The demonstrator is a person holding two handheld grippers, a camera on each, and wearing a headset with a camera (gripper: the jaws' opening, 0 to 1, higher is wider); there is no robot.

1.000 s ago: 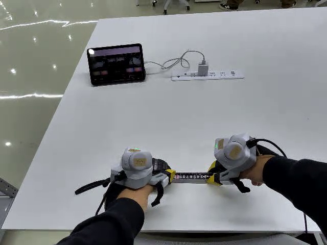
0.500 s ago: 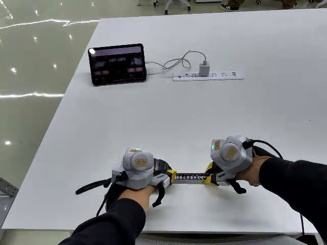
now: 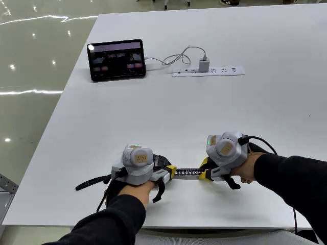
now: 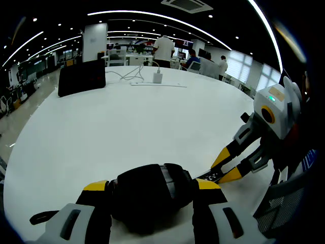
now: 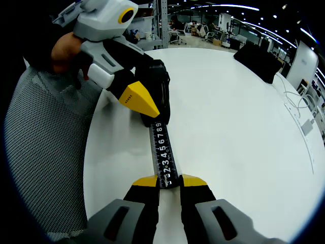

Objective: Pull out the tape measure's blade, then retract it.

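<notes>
Near table edge, left side: left gripper (image 4: 152, 184), jaws clamped against both sides of the black tape measure case (image 4: 152, 201); case low on the white table (image 3: 204, 117).
Near table edge, right side: right gripper (image 5: 169, 181), yellow tips pressed together on the free end of the blade (image 5: 161, 145).
Blade: short length showing, numbered face up, running straight from the case to the right gripper's tips, just above the tabletop.
Far side, left: tablet (image 3: 116, 59), propped up, screen lit.
Far side, right: white power strip (image 3: 208, 72), charger (image 3: 204, 65) plugged in, cable (image 3: 171, 61) looping towards the tablet.
</notes>
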